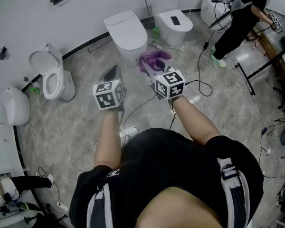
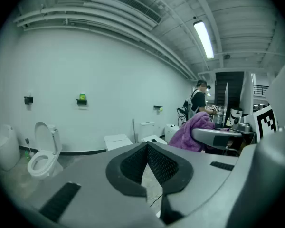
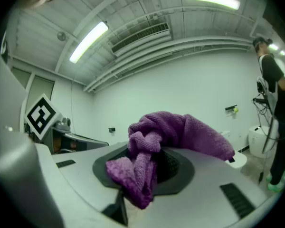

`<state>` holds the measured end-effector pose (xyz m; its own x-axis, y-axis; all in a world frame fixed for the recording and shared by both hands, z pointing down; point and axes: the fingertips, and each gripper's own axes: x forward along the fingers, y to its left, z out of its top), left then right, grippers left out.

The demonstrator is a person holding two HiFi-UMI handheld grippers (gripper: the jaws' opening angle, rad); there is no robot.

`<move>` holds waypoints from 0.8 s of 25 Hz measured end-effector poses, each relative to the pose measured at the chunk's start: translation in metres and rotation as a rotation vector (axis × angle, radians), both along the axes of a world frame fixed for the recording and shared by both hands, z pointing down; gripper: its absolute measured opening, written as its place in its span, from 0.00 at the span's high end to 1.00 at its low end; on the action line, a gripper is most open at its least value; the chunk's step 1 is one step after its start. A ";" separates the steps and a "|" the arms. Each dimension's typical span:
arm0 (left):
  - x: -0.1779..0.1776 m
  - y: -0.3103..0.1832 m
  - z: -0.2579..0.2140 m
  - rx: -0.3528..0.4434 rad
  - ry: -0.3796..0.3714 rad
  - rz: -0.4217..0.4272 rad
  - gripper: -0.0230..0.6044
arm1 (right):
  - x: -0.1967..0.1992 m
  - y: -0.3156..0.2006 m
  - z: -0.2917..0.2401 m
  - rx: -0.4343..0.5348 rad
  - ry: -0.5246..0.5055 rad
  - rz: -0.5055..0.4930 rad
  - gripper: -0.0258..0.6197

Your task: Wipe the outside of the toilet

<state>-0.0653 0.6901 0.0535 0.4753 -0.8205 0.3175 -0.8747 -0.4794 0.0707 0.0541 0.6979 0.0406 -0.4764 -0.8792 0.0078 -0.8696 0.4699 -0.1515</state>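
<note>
Grey marbled floor (image 1: 71,127), white curved wall (image 1: 23,13). The closed toilet (image 1: 127,32) stands at the wall. Near its front, my right gripper (image 3: 147,163) jaws clamp the purple cloth (image 3: 180,129). My left gripper (image 2: 147,146) jaws are together, empty.

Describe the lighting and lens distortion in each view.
Head view: even light, faint sheen on the floor. Left gripper view: heavy fisheye, black corners, ceiling tube light glaring. Right gripper view: same fisheye; purple towel sharp in the jaws.

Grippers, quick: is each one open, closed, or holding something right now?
Left gripper: closed, jaws together, nothing between them.
Right gripper: closed on the purple cloth.
</note>
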 end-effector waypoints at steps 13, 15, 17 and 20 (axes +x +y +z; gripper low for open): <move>-0.039 -0.002 0.006 -0.012 0.014 -0.001 0.97 | -0.040 -0.002 -0.001 -0.005 0.005 0.008 0.79; -0.049 -0.002 0.007 -0.013 0.017 0.004 0.97 | -0.051 -0.004 -0.001 -0.007 0.009 0.016 0.79; -0.059 -0.004 0.010 -0.014 0.016 0.010 0.97 | -0.061 -0.006 0.000 -0.007 0.011 0.025 0.79; -0.077 -0.008 0.016 -0.018 0.013 0.022 0.97 | -0.078 -0.011 0.004 -0.007 0.009 0.041 0.79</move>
